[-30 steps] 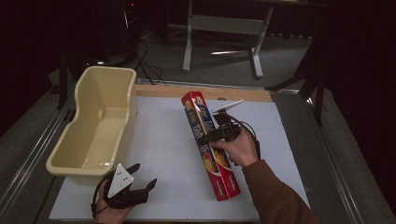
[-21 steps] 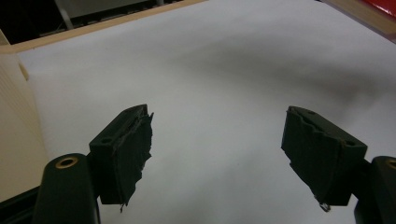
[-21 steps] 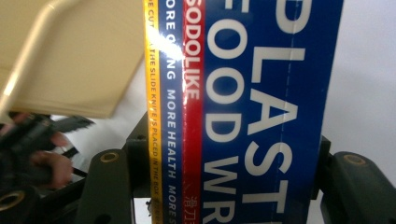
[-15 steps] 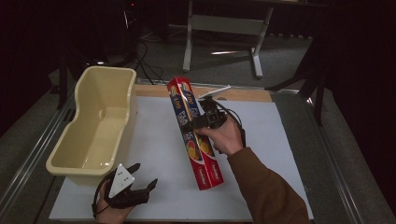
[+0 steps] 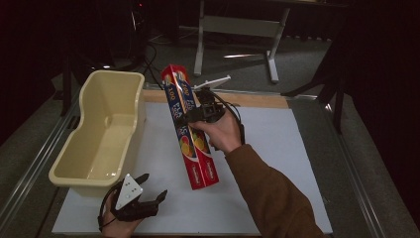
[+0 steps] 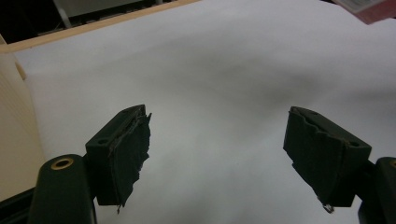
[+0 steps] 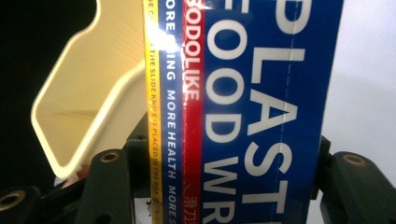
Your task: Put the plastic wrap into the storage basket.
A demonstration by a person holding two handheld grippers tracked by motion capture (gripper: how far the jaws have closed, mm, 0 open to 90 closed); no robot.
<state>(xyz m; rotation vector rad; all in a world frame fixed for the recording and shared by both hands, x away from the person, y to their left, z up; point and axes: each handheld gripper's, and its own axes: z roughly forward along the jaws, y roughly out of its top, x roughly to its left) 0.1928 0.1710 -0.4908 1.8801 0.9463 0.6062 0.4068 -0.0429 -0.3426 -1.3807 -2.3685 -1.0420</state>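
Red wrap box [image 5: 190,133] lengthwise, far end raised

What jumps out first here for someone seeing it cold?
The long red and blue plastic wrap box, clamped across its middle by the right gripper and held tilted above the white sheet, its far end nearest the cream tub at the left. Next, the left gripper at the near edge, jaws wide open with nothing between them.

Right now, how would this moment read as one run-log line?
right gripper: jaws shut on plastic wrap box, lifted and tilted | left gripper: jaws open, empty, over white sheet | cream bin: empty
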